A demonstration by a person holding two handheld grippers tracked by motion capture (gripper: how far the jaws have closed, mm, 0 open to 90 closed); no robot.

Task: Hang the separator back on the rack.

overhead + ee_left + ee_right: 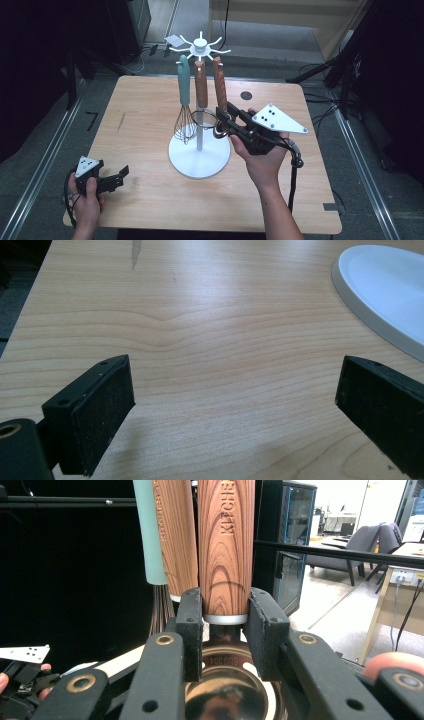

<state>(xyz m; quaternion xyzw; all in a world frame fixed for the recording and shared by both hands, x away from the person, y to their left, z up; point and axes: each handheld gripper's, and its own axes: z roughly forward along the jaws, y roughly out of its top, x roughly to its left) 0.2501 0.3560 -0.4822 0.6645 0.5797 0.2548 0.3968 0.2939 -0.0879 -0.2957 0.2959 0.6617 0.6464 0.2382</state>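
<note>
While three utensils hang from the white round-based rack (199, 159) on the wooden desk (140, 120), right gripper (226, 630) jaws clamp a wood-handled ladle (226, 545); left gripper (235, 410) gapes wide, holding nothing.

From where I sit, the rack (199, 157) stands near the middle of the table (145, 125), a little toward its right edge. A whisk (184, 107), a strainer (201, 95) and a ladle (220, 95) hang from it side by side, left to right. My right gripper (226, 120) sits at the ladle's lower end, right of the rack's pole. My left gripper (117, 177) rests by the near left corner.
</note>
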